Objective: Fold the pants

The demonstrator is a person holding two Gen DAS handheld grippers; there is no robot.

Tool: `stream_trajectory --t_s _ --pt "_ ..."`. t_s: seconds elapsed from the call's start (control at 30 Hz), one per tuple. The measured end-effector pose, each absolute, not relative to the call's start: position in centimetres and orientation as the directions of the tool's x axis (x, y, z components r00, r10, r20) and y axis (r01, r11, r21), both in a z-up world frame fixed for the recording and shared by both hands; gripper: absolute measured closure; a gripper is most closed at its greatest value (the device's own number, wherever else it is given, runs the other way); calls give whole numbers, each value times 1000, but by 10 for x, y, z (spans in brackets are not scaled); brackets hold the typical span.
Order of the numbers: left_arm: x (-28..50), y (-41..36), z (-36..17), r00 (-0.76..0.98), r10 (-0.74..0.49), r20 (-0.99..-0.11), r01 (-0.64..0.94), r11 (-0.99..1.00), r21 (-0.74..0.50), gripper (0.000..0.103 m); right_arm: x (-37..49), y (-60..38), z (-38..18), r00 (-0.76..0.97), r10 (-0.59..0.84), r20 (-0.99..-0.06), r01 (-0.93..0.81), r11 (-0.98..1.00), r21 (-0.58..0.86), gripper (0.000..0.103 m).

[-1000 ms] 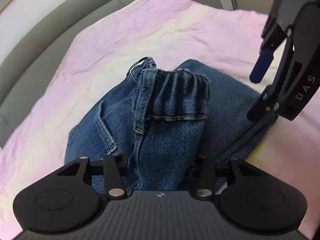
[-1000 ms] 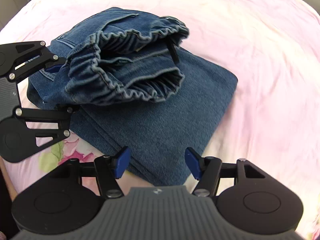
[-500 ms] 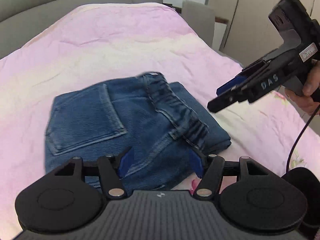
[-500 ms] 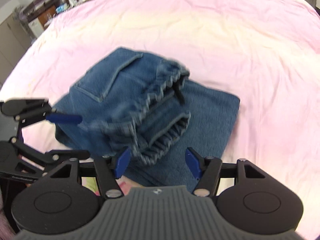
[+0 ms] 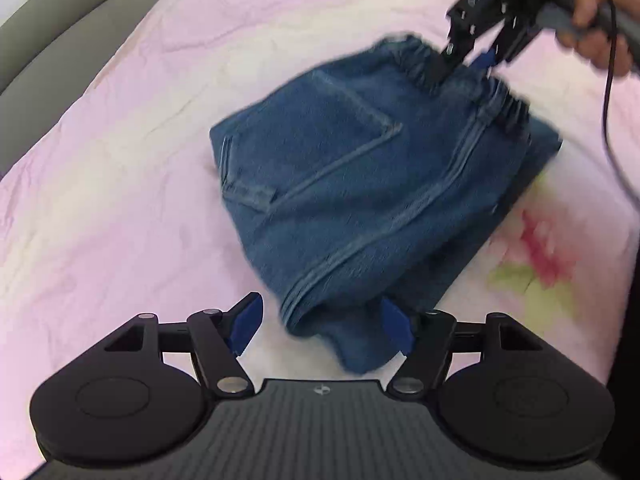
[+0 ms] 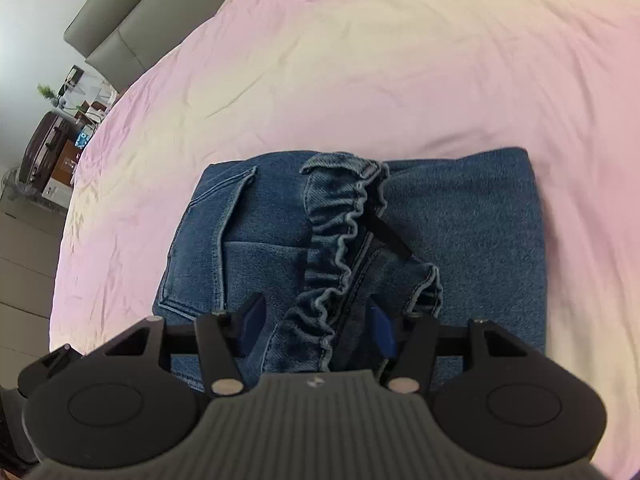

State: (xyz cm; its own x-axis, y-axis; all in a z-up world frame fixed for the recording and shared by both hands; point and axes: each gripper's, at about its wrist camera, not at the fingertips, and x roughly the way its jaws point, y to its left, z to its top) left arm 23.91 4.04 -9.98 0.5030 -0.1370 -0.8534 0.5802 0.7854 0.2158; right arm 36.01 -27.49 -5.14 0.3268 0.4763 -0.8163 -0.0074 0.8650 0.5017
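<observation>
The blue jeans (image 5: 360, 184) lie folded in a thick bundle on the pink bed sheet (image 5: 120, 184), back pocket up. My left gripper (image 5: 322, 326) is open, its blue pads either side of the bundle's near corner. My right gripper (image 6: 316, 322) is open, low over the gathered elastic waistband (image 6: 340, 236), which runs between its pads. In the left wrist view the right gripper (image 5: 466, 60) stands at the waistband on the bundle's far side. The jeans (image 6: 460, 240) lie flat beneath the waistband.
A grey padded headboard (image 5: 60, 12) curves along the bed's far edge. A flower print (image 5: 536, 264) marks the sheet right of the jeans. In the right wrist view, a suitcase (image 6: 44, 140) and cluttered furniture stand beyond the bed at left.
My left gripper let go of the waistband and drew back to the bundle's near corner. The top fold dropped flat. My right gripper moved in over the waistband.
</observation>
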Motion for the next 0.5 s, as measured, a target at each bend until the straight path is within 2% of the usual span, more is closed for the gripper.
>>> stream_trajectory --t_s 0.03,0.1,0.17,0.33,0.43,0.5 --pt "239 42 -105 506 -119 -854 578 782 233 24 360 -273 -52 327 489 -809 -13 858 514 90" --pt "242 44 -112 524 -84 -848 553 791 263 24 358 -269 -42 349 505 -790 -28 848 529 93" --pt "248 46 -117 520 -89 -849 525 817 236 26 350 -265 -20 375 527 -763 -90 839 536 95" --pt "258 53 -123 491 -152 -858 437 895 92 63 318 -258 28 427 596 -680 -182 793 581 96" --pt "259 65 -121 484 -160 -860 386 922 46 73 296 -263 27 420 582 -696 -174 804 568 97" --pt "259 72 -122 469 -160 -868 375 927 31 76 282 -267 9 388 574 -721 -139 810 569 98"
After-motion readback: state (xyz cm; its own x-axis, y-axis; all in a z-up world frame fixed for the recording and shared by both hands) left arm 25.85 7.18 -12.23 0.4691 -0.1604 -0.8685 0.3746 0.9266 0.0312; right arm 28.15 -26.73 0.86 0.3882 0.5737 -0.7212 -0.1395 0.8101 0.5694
